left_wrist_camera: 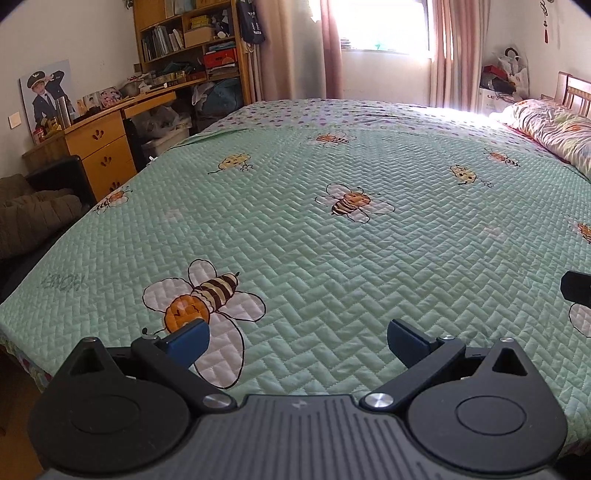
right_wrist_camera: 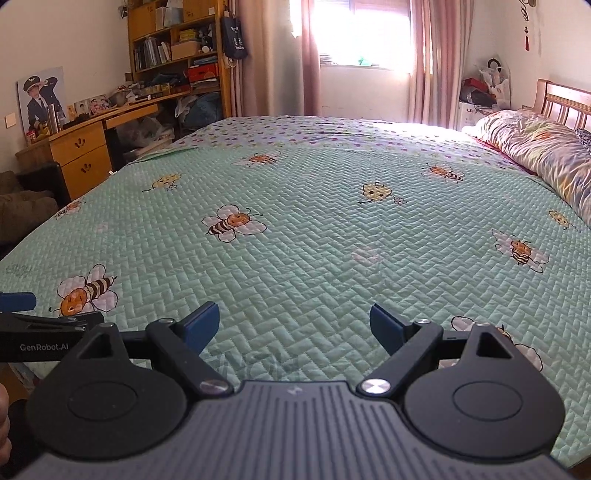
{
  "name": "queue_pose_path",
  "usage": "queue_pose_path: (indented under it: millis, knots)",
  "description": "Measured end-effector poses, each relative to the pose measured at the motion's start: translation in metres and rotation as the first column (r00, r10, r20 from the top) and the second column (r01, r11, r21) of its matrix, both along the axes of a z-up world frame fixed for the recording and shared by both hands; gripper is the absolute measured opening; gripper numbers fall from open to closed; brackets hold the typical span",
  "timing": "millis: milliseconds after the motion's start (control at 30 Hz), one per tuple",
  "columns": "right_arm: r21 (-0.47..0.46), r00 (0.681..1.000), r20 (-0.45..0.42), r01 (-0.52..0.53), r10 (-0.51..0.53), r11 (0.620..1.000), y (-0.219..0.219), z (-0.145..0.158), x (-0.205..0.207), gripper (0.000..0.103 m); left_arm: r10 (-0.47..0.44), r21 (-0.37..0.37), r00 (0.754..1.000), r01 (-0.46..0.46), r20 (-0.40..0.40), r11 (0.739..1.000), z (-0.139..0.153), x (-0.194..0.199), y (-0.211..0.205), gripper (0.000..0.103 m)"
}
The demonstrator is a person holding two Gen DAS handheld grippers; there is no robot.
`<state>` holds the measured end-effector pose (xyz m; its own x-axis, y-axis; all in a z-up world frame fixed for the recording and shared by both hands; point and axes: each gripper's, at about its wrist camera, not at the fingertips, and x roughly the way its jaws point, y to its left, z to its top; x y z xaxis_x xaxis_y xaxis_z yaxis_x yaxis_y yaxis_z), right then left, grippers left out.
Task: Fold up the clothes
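**Both grippers hanging open above a bedspread, no garment in sight**

Left wrist view: the left gripper [left_wrist_camera: 298,341] is hovering over the near edge of a bed, its jaws spread wide with nothing between them. Its blue fingertips [left_wrist_camera: 192,338] are pointing across a green quilted bedspread [left_wrist_camera: 332,258] printed with cartoon bees; the left fingertip is overlapping one large bee [left_wrist_camera: 203,299] in the picture, though whether it is touching the cloth cannot be told. A dark part of the right gripper [left_wrist_camera: 576,293] is poking in at the right edge. No clothes are showing anywhere on the bedspread in this view. A rolled floral duvet [left_wrist_camera: 550,125] is lying along the far right by the headboard, and a wooden desk [left_wrist_camera: 99,144] with shelves above it is standing to the left.

Right wrist view: the right gripper [right_wrist_camera: 295,326] is likewise held released, jaws wide apart and empty, aimed down across the same bedspread [right_wrist_camera: 332,240]. The left gripper [right_wrist_camera: 44,328] is sitting just beside it at the left edge. A curtained window [right_wrist_camera: 362,33] is glowing brightly beyond the bed. Again no garment is lying within view, so where the clothes are cannot be told.
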<state>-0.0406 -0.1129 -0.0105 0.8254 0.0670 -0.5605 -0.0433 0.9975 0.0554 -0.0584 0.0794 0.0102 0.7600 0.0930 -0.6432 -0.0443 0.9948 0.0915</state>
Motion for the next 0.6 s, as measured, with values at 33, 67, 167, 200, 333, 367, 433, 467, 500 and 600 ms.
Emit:
queue_pose_path:
  millis: [33,67,167,200,333,367,433,467,500,600]
  knots:
    - [-0.001,1.000,0.000,-0.001,0.001,1.000,0.000,0.000,0.000,0.089,-0.003,-0.004,1.000,0.003,0.000,1.000,0.001,-0.001,-0.001,0.102]
    - [-0.003,1.000,0.001,-0.002,0.002,1.000,0.001,0.000,-0.001,0.089,-0.007,-0.008,1.000,0.007,0.000,1.000,0.002,-0.002,-0.001,0.102]
    - [0.003,1.000,0.003,-0.005,0.005,1.000,0.001,0.001,-0.003,0.089,-0.013,-0.010,1.000,0.013,0.004,1.000,0.006,-0.003,-0.003,0.102]
    - [0.002,1.000,0.006,-0.006,0.006,1.000,0.001,0.002,-0.004,0.089,-0.014,-0.012,1.000,0.014,0.004,1.000,0.008,-0.004,-0.003,0.102]
    - [0.001,1.000,0.014,-0.009,0.009,1.000,0.002,0.004,-0.009,0.089,-0.018,-0.074,1.000,0.017,-0.009,0.997,0.016,-0.004,0.000,0.102]
    - [0.002,1.000,0.015,-0.010,0.010,1.000,0.002,0.005,-0.009,0.089,-0.017,-0.092,1.000,0.016,-0.011,0.996,0.017,-0.004,0.001,0.102]
    - [0.004,1.000,0.016,-0.008,0.008,1.000,0.001,0.005,-0.010,0.089,-0.016,-0.110,1.000,0.015,-0.009,0.994,0.018,-0.004,0.003,0.102]
    - [0.004,1.000,0.016,-0.008,0.008,1.000,0.001,0.005,-0.011,0.089,-0.015,-0.107,1.000,0.014,-0.004,0.994,0.019,-0.005,0.003,0.102]
    - [0.004,1.000,0.017,-0.008,0.008,1.000,0.001,0.005,-0.011,0.089,-0.017,-0.098,1.000,0.016,0.000,0.995,0.019,-0.006,0.002,0.102]
    - [0.005,1.000,0.020,-0.010,0.010,1.000,0.002,0.006,-0.012,0.089,-0.025,-0.082,1.000,0.025,0.008,0.996,0.020,-0.009,0.000,0.102]
